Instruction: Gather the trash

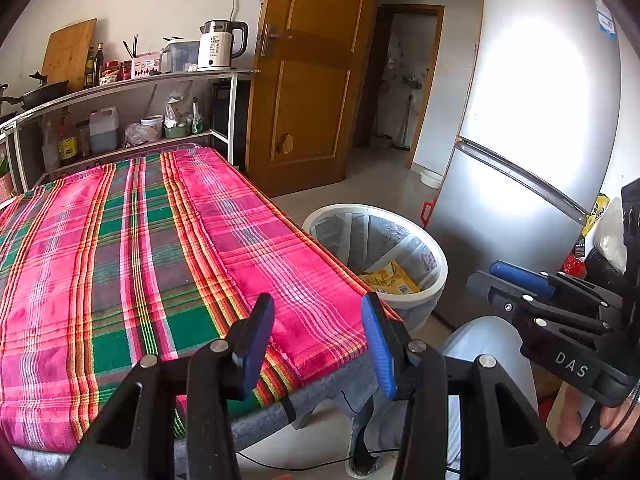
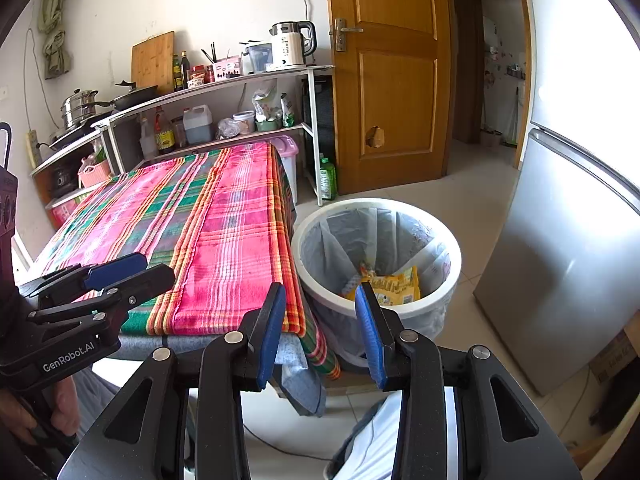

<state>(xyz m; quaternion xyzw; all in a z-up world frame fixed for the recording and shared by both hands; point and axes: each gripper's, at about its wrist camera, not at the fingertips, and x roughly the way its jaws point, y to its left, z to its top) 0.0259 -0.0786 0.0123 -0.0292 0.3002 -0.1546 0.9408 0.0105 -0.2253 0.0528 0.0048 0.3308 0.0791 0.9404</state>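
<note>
1. Both my claws are spread with nothing between the pads. My left gripper [image 1: 318, 344] hovers over the near corner of the table, and my right gripper [image 2: 320, 332] sits off the table's near right corner, pointing towards the bin. Neither is touching anything.
2. Where the trash is: the only piece I can see is a yellow wrapper [image 2: 394, 286], already down inside the white trash bin [image 2: 308, 256] with its clear liner. The plaid tablecloth [image 1: 140, 240] looks bare from both cameras, so I'd guess the job is about done, or the next piece is somewhere out of view.
3. If there's more to grab, my plan is to come in low and level, pinch the wrapper by a loose edge rather than the middle, and let go only once I'm well over the bin's mouth.
4. Edges to mind: the bin stands just beside the table's right edge, nearly touching the hanging cloth. Swinging across, I'd lift clear of that table edge so the pads don't snag the fabric.
5. Open room: bare floor between the bin and the fridge [image 2: 560, 260], and more towards the wooden door [image 2: 392, 80]. The left side is tighter, with the shelf rack [image 2: 224, 88] right behind the table.
</note>
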